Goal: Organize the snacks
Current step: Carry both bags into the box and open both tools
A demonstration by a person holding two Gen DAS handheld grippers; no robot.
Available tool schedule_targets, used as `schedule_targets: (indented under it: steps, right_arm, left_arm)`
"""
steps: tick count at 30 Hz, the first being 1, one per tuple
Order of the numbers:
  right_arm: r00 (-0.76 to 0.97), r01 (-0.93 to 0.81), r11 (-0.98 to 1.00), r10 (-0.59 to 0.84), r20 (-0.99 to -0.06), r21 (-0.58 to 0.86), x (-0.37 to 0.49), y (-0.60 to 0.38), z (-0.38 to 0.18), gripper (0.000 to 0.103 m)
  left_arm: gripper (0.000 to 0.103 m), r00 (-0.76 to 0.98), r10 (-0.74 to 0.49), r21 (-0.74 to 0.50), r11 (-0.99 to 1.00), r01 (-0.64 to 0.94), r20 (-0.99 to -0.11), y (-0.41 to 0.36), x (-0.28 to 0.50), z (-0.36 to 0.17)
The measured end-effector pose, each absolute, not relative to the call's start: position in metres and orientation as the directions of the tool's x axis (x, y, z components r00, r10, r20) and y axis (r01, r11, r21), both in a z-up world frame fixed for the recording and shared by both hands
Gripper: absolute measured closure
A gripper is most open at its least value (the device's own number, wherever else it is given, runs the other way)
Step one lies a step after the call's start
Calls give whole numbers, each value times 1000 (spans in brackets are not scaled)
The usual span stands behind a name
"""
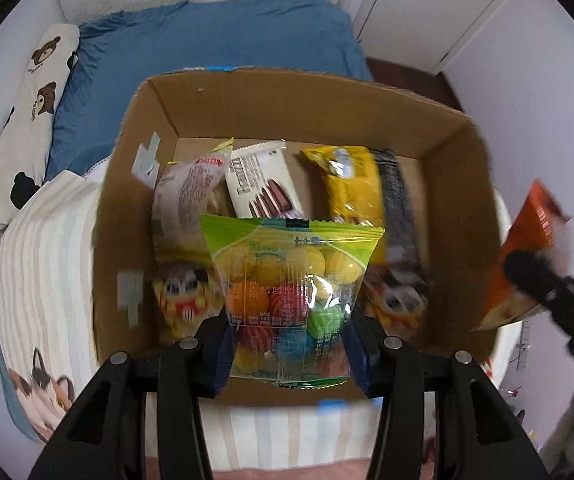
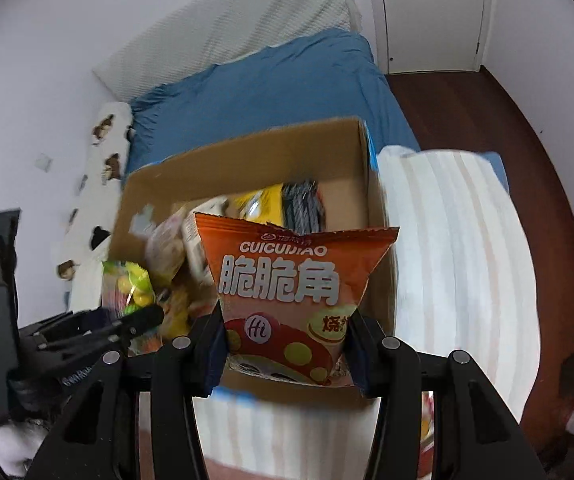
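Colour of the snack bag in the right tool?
Orange bag with white lettering; clearest in the right wrist view.

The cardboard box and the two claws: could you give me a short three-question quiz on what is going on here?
1. True or false: the left claw grips a clear bag of coloured candy balls.
2. What colour is the bag in the right claw: A blue, B orange, C black?
3. Fill in: both bags are held above the cardboard ____.

Key: 1 true; 2 B; 3 box, which already holds several snack packets.
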State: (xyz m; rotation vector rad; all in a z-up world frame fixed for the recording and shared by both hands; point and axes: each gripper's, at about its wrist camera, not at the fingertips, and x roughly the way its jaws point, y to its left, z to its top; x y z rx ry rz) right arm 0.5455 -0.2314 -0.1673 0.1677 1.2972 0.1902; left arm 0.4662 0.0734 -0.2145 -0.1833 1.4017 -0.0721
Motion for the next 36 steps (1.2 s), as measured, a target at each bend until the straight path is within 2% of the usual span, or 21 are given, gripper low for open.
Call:
schedule_targets:
  steps: [7, 8, 9, 10, 11, 12, 13, 14, 23, 36]
  right_arm:
    - [201, 8, 981, 188, -961, 193, 614, -232, -206, 51]
    - [193, 22, 983, 177, -965, 185, 618, -233, -213, 47]
    - [190, 39, 983, 168, -967, 179, 619, -235, -218, 32]
    - [191, 50, 982, 167, -967, 180, 618, -236, -222, 21]
    - [194, 54, 974, 205, -959, 219, 621, -237, -225, 15]
    - [191, 62, 973, 208, -959, 223, 621, -239, -227, 12]
    - [190, 59, 972, 213, -958, 228, 620, -239, -230, 12]
    - [189, 56, 972, 214, -958, 229, 619, -239, -231, 12]
    - [182, 31, 979, 194, -964, 203, 598, -232, -226, 7]
    - [227, -31, 989, 151, -962, 147, 538, -216, -210, 5]
  left_arm:
    - [58, 64, -134, -137, 989, -61, -989, 75, 510, -265]
    - [57, 44, -129, -132, 989, -64, -991, 75, 514, -271]
    - [55, 31, -120, -122, 990, -71, -992, 76, 515, -275]
    - [51, 38, -109, -112, 991, -75, -993, 78, 516, -276]
    - [39, 53, -111, -115, 990, -83, -992, 79, 518, -276]
    - [20, 61, -121, -127, 988, -88, -991, 82, 518, -275]
    - [14, 64, -145, -150, 985, -89, -987, 83, 518, -275]
    - [13, 66, -150, -155, 983, -95, -987, 85, 518, -275]
    - [13, 111, -172, -184, 977, -111, -979, 95, 504, -256]
    - [12, 258, -81, -114, 987, -113, -963, 106, 464, -211]
